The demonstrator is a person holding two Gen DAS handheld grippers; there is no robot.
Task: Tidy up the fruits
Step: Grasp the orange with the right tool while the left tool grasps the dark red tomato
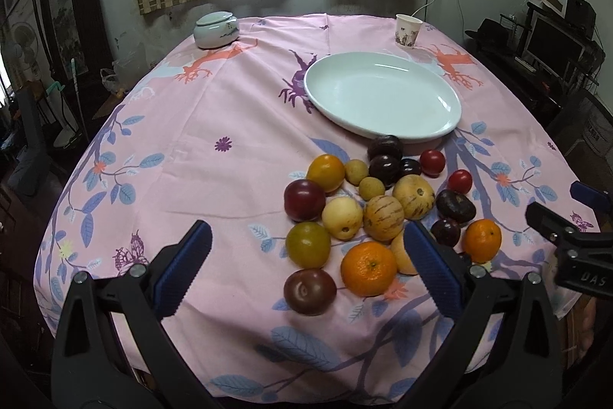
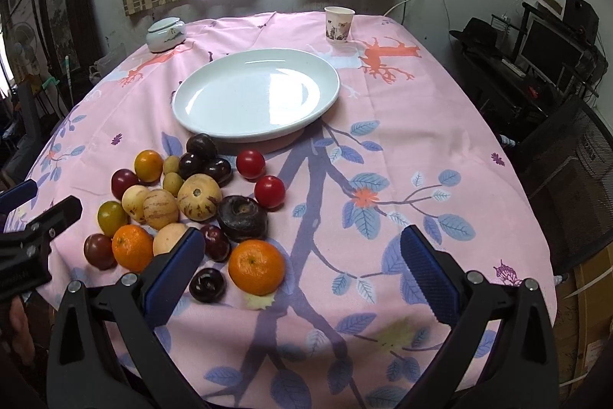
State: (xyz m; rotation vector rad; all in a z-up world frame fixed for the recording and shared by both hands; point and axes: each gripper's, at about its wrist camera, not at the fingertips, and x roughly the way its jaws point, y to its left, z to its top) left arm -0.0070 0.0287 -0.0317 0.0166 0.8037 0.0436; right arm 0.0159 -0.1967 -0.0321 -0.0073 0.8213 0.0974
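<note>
Nothing is sorted yet: the plate (image 2: 214, 125) is bare, and all the fruits (image 2: 191, 202) lie heaped near it on the cloth (image 2: 383, 179). Left gripper (image 1: 306, 255) and right gripper (image 2: 302, 255) have jaws spread, holding nothing.

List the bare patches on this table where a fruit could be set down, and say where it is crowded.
Free: the white plate; cloth between the lidded jar and the fruit pile; cloth right of the tomatoes. Crowded: the pile itself.
</note>
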